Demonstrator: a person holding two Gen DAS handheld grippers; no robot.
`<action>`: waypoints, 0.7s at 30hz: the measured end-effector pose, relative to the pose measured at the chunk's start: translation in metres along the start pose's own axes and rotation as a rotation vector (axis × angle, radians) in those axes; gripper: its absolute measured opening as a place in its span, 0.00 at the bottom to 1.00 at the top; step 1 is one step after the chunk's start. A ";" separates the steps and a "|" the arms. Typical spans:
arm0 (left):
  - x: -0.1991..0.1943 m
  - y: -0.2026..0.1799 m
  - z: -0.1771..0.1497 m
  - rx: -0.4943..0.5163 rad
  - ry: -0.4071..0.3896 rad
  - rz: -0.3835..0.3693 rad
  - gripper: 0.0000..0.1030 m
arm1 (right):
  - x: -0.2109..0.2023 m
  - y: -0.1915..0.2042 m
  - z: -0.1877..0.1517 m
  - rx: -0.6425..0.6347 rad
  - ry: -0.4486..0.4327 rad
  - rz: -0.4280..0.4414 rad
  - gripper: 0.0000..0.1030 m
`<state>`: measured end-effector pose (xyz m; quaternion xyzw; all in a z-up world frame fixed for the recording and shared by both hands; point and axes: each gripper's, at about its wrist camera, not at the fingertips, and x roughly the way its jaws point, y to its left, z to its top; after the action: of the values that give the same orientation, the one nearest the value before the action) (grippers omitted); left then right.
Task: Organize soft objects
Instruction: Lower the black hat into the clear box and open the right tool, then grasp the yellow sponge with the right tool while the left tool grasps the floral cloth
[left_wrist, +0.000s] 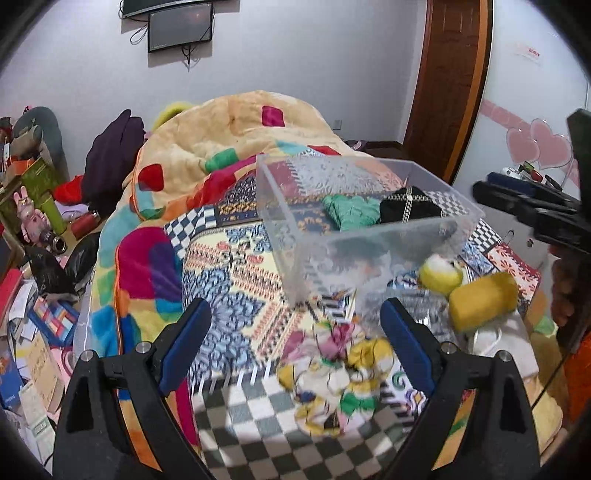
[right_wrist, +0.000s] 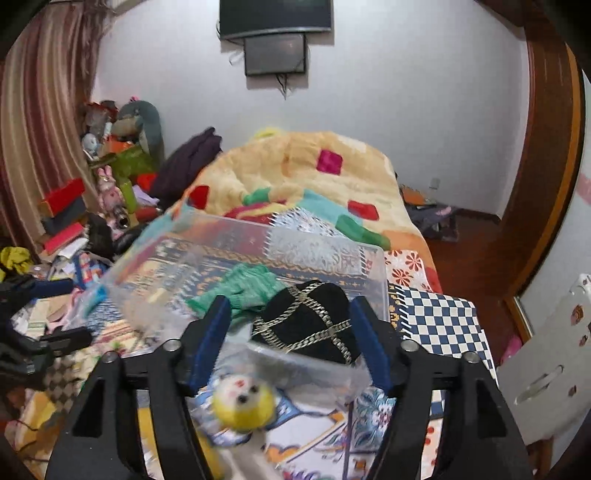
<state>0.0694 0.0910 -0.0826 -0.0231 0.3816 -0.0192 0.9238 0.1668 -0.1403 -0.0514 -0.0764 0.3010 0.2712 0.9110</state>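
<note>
Left wrist view shows the left tool (left_wrist: 295, 343) with its blue fingers (left_wrist: 184, 343) spread wide and nothing between them, hovering above a crumpled floral cloth (left_wrist: 332, 384) that lies on the patterned bed cover (left_wrist: 236, 258); motion blur smears the cloth's print, so its exact form is hard to make out. Beyond it a clear plastic bin (left_wrist: 369, 236) sits on the bed, holding a folded green knit (left_wrist: 351, 210) and a black pouch with a chain (left_wrist: 410, 206). The bin's near wall is blurred and hazes whatever lies behind it. Just beside the bin's near right corner are a small yellow plush toy (left_wrist: 441, 273) and a yellow soft block (left_wrist: 480, 301), both blurred; the right tool (left_wrist: 532, 206) enters at the frame's edge, largely cut off. In the right wrist view that tool (right_wrist: 290, 343) is also spread wide and empty, poised over the bin's near rim (right_wrist: 295, 358), with the plush toy's face (right_wrist: 243, 402) below between its arms, the toy's lower body hidden and smeared. A heaped fleece blanket (right_wrist: 295, 173) covers the far half of the bed.
</note>
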 end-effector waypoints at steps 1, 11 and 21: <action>-0.001 0.000 -0.002 -0.003 0.003 -0.002 0.91 | -0.004 0.002 -0.002 0.000 -0.005 0.010 0.69; 0.007 -0.007 -0.028 -0.023 0.075 -0.055 0.63 | -0.017 0.021 -0.040 0.023 0.067 0.142 0.70; 0.020 -0.011 -0.039 -0.035 0.108 -0.062 0.18 | -0.002 0.028 -0.058 0.045 0.138 0.212 0.42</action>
<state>0.0558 0.0774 -0.1232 -0.0501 0.4302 -0.0423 0.9003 0.1212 -0.1352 -0.0962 -0.0422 0.3756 0.3531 0.8559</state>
